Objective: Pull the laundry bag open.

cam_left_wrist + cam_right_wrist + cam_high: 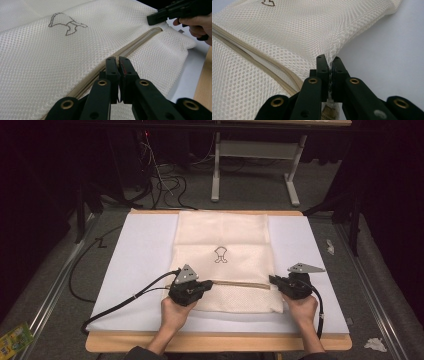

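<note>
Right gripper (329, 62) on cream mesh bag (287, 32)

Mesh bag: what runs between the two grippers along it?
The tan zipper runs across the mesh bag from the left gripper, shut on the zipper, to the right gripper, shut on the mesh edge. Clearest in the high view.

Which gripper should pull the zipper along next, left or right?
Left, probably. The left gripper is shut on the beige zipper of the cream mesh laundry bag. The right gripper pinches the bag's mesh edge, so it suits anchoring.
</note>
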A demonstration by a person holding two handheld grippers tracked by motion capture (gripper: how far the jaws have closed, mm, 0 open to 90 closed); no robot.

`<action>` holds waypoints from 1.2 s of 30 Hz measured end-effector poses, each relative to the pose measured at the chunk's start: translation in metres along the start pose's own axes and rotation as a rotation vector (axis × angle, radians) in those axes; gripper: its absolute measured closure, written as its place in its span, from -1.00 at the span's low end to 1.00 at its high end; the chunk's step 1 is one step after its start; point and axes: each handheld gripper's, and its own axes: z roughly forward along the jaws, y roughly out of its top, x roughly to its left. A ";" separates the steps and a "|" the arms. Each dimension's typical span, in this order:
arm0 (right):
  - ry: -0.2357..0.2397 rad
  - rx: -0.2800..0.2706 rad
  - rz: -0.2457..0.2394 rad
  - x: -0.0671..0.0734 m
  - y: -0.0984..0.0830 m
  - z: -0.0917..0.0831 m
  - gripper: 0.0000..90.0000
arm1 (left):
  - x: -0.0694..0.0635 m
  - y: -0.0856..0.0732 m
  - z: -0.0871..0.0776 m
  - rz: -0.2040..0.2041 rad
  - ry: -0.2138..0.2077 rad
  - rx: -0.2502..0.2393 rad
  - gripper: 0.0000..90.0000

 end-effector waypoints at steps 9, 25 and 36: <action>-0.001 -0.002 -0.004 0.000 0.000 0.000 0.96 | 0.001 -0.001 -0.002 -0.003 0.002 0.001 0.94; -0.008 0.001 -0.002 -0.001 0.000 -0.001 0.96 | 0.007 -0.003 -0.009 -0.011 0.016 -0.005 0.94; -0.011 0.001 0.004 -0.003 0.000 -0.002 0.96 | 0.012 -0.005 -0.016 -0.027 0.024 -0.016 0.94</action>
